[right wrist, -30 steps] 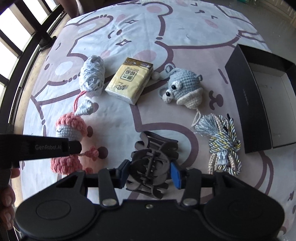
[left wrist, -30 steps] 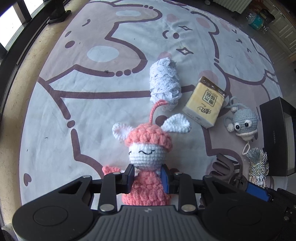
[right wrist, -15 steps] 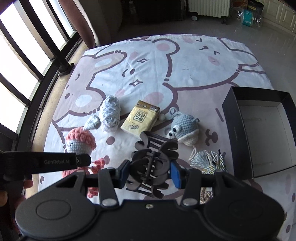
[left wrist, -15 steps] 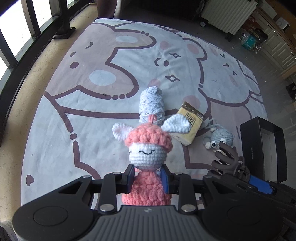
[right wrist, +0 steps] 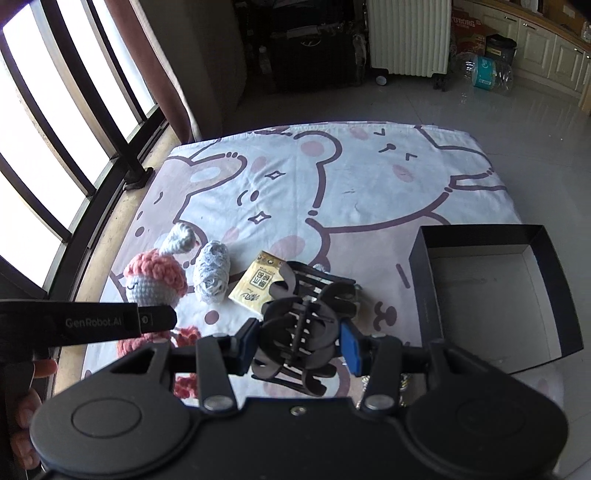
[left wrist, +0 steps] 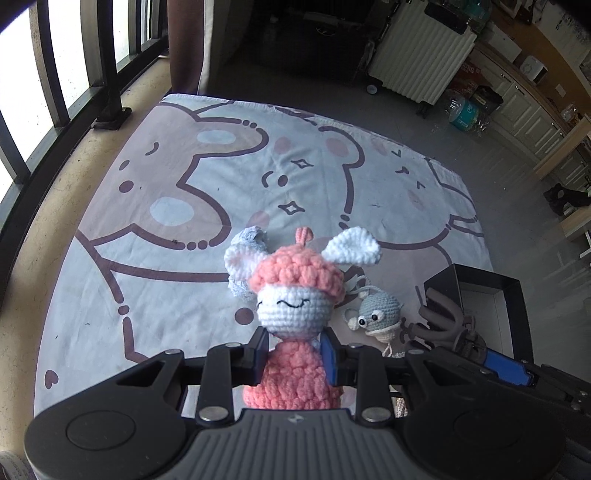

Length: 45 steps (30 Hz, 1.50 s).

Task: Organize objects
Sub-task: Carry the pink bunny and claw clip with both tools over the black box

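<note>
My left gripper (left wrist: 294, 354) is shut on the pink crochet bunny doll (left wrist: 295, 291), held upright above the printed sheet (left wrist: 184, 206). In the right wrist view the same doll (right wrist: 153, 284) hangs at the left beside the left gripper's black body. My right gripper (right wrist: 300, 341) is shut on a dark hair claw clip (right wrist: 303, 325), also lifted off the sheet. On the sheet lie a pale blue yarn bundle (right wrist: 211, 272), a yellow tissue pack (right wrist: 258, 282) and a grey crochet mouse (left wrist: 380, 313). An open black box (right wrist: 495, 291) sits at the right.
A braided cord bundle (right wrist: 404, 384) peeks out under my right gripper. Window bars (right wrist: 74, 122) and a curtain stand at the left. A white radiator (right wrist: 408, 35), a dark cabinet and bottles are beyond the sheet on the tiled floor. A hand (right wrist: 26, 402) holds the left gripper.
Both grippers have risen from the sheet with the doll and the clip, and tilted up so the room beyond the sheet shows. The objects on the sheet look smaller and lower.
</note>
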Each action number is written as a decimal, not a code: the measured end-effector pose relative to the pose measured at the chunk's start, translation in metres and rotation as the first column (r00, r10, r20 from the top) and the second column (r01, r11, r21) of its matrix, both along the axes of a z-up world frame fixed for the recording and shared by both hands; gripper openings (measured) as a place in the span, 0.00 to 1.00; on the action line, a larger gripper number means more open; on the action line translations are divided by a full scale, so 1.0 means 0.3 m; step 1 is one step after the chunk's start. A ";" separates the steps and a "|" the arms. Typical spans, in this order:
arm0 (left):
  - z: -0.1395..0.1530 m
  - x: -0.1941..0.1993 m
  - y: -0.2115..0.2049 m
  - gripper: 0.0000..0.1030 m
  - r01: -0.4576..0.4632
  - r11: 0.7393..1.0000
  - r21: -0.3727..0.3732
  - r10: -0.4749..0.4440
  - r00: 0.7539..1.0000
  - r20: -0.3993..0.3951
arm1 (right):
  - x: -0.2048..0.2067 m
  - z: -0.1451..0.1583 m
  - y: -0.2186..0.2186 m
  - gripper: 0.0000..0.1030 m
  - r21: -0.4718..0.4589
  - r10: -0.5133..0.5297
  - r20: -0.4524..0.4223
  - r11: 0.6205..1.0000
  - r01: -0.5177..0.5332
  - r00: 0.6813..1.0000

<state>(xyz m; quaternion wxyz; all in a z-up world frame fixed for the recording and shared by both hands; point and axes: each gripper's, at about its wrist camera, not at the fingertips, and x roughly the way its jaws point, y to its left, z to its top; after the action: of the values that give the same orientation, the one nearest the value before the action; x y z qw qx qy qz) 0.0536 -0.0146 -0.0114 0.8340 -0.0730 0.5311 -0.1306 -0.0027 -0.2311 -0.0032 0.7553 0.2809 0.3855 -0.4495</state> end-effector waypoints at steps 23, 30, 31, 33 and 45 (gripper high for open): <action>0.078 -0.026 -0.409 0.31 0.105 0.990 -0.099 -0.091 0.987 0.132 | -0.368 0.077 -0.123 0.46 -0.109 -0.167 0.084 0.978 0.175 0.982; 0.065 -0.026 -0.525 0.31 0.149 0.982 -0.113 -0.131 0.979 0.157 | -0.475 0.046 -0.167 0.46 -0.098 -0.228 0.103 0.966 0.238 0.968; 0.061 -0.025 -0.539 0.31 0.152 0.981 -0.117 -0.133 0.979 0.156 | -0.490 0.041 -0.174 0.46 -0.097 -0.236 0.102 0.964 0.246 0.966; 0.052 -0.022 -0.570 0.31 0.155 0.979 -0.131 -0.134 0.979 0.153 | -0.512 0.035 -0.184 0.46 -0.098 -0.251 0.102 0.961 0.260 0.963; -0.039 -0.003 -0.749 0.31 0.221 0.959 -0.180 -0.196 0.970 0.146 | -0.660 -0.029 -0.225 0.46 -0.102 -0.334 0.098 0.934 0.343 0.938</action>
<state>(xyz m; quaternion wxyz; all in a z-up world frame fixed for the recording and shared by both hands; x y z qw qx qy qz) 0.0527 -0.2392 -0.0232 0.8365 -0.0895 0.4663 -0.2736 -0.2007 -0.2986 -0.0120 0.6964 0.3155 0.2741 -0.5834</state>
